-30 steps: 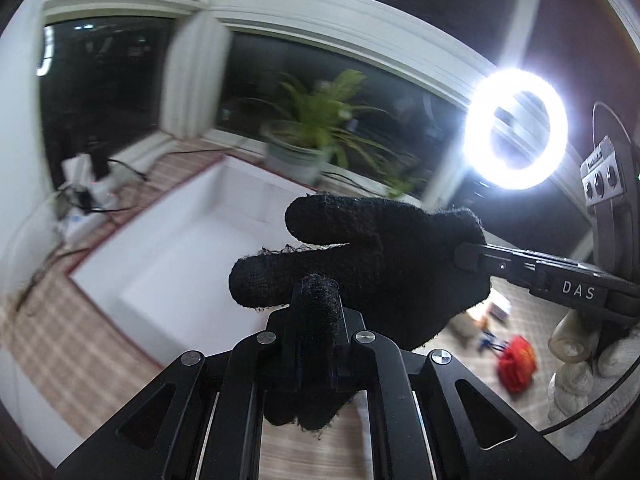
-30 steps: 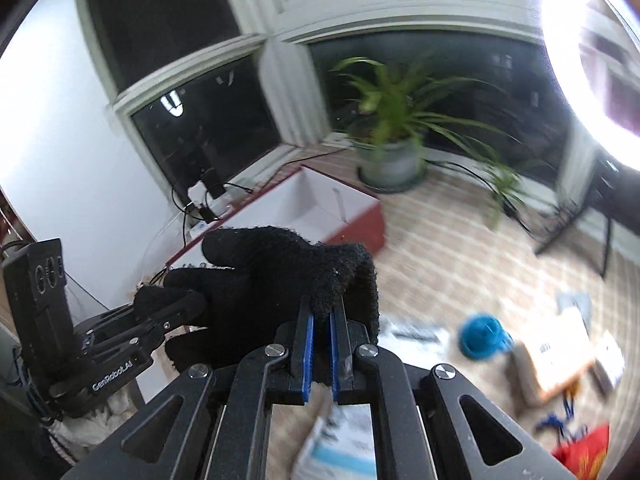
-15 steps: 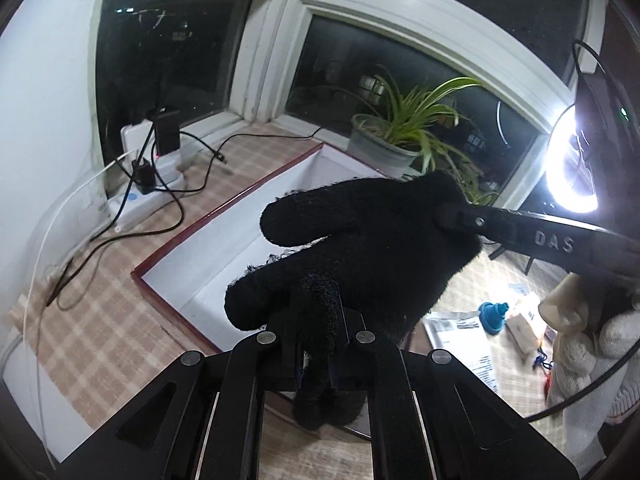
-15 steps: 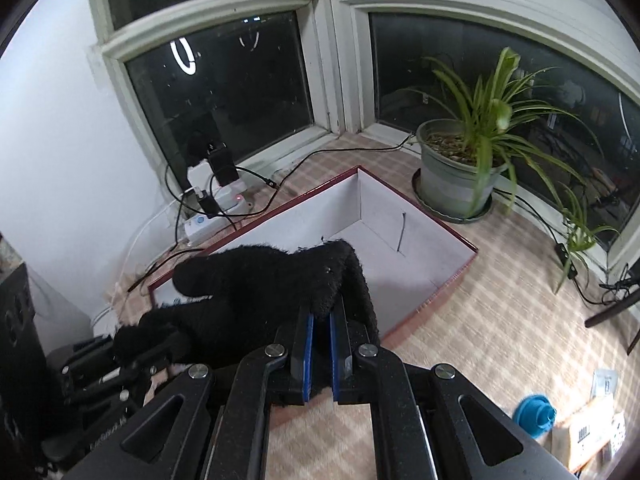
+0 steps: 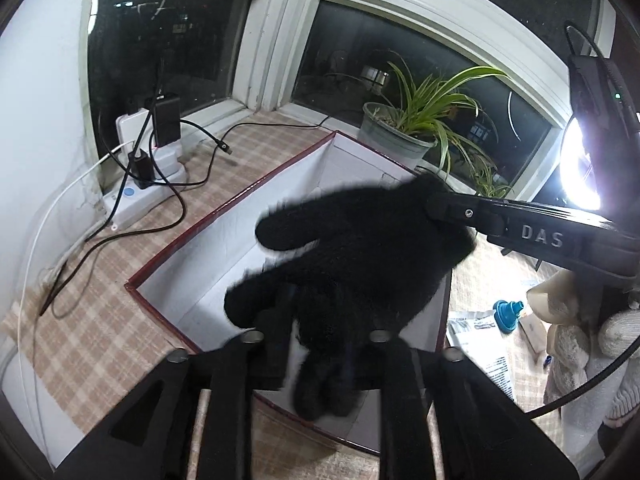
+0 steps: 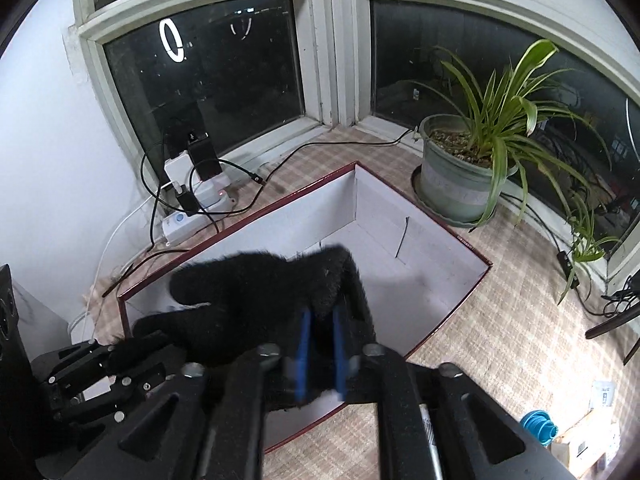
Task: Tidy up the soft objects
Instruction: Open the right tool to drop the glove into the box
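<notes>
A black knit glove [image 5: 360,256] hangs spread out over a white-lined box with a dark red rim [image 5: 224,216]. My left gripper [image 5: 326,332] is opening. One of the glove's fingers dangles loose between the parted jaws, with a white gap beside it. In the right wrist view the glove [image 6: 256,292] lies above the box [image 6: 400,216]. My right gripper [image 6: 320,352] is also opening, its blue pads [image 6: 304,356] standing apart around the cuff. The left gripper [image 6: 120,364] shows at the lower left, near the glove's fingertips.
A potted plant [image 6: 460,184] stands behind the box by the window. A power strip with chargers and cables [image 5: 140,196] lies left of it on the checked mat. A bright ring light [image 5: 580,172] glares at the right, and a blue object [image 6: 538,428] and papers lie on the floor.
Both grippers carried the glove toward the window corner and down over the box. Both sets of jaws, shut on the glove before, have spread apart.
</notes>
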`<action>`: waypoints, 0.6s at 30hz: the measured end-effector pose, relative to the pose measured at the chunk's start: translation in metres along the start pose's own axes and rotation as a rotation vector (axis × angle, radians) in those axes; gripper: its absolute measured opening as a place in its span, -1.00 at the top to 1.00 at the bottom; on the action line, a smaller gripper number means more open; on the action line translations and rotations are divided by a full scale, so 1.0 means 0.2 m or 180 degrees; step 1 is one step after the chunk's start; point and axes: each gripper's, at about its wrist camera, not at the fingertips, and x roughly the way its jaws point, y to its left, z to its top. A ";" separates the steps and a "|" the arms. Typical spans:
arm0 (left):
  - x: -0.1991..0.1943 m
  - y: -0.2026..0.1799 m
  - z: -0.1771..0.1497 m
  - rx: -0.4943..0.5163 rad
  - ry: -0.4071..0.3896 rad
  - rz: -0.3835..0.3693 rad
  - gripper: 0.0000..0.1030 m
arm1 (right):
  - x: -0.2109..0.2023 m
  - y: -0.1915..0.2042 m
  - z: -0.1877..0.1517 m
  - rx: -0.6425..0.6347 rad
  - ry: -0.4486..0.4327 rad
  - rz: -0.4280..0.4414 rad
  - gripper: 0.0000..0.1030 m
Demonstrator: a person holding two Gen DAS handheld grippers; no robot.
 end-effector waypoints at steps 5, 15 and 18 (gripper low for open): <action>-0.02 0.02 0.00 -0.0046 -0.0018 0.0001 0.14 | -0.05 0.02 0.01 -0.0051 -0.0143 -0.0135 0.08; -0.08 -0.01 0.00 -0.0029 -0.0041 -0.0078 0.14 | -0.27 0.08 -0.02 -0.0169 -0.0401 -0.0435 0.00; -0.12 -0.04 -0.01 -0.0021 -0.0070 -0.0108 0.14 | -0.34 0.08 -0.06 -0.0182 -0.0456 -0.0529 -0.01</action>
